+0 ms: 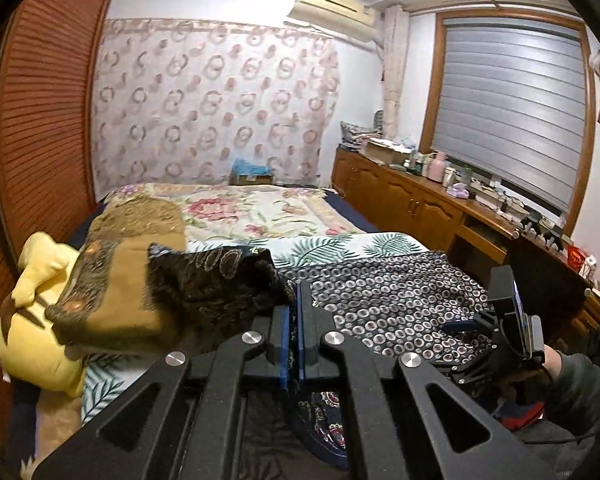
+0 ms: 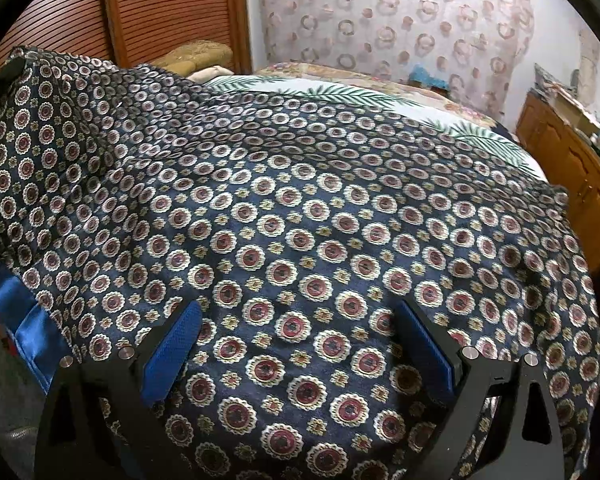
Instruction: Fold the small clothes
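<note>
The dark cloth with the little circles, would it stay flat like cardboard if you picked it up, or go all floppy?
Probably floppy: the circle-patterned cloth lies in soft wrinkles and droops over the bed's edge. It looks thin, so likely light. Its shiny blue trim hints it may be slippery. The left gripper is pinched shut on it; the right gripper is open.

your left wrist camera sits low at the near end of the bed [image 1: 260, 216], looking along its length toward the patterned curtain [image 1: 212, 100] on the far wall, with the window blind [image 1: 512, 112] off to its right; your right wrist camera hangs much closer, tilted down over the dark circle-print garment [image 2: 300, 240] so the cloth fills most of its view; both views share that garment, the leaf-print sheet [image 2: 340, 92], the curtain and the slatted wooden door [image 2: 160, 8] at left.
</note>
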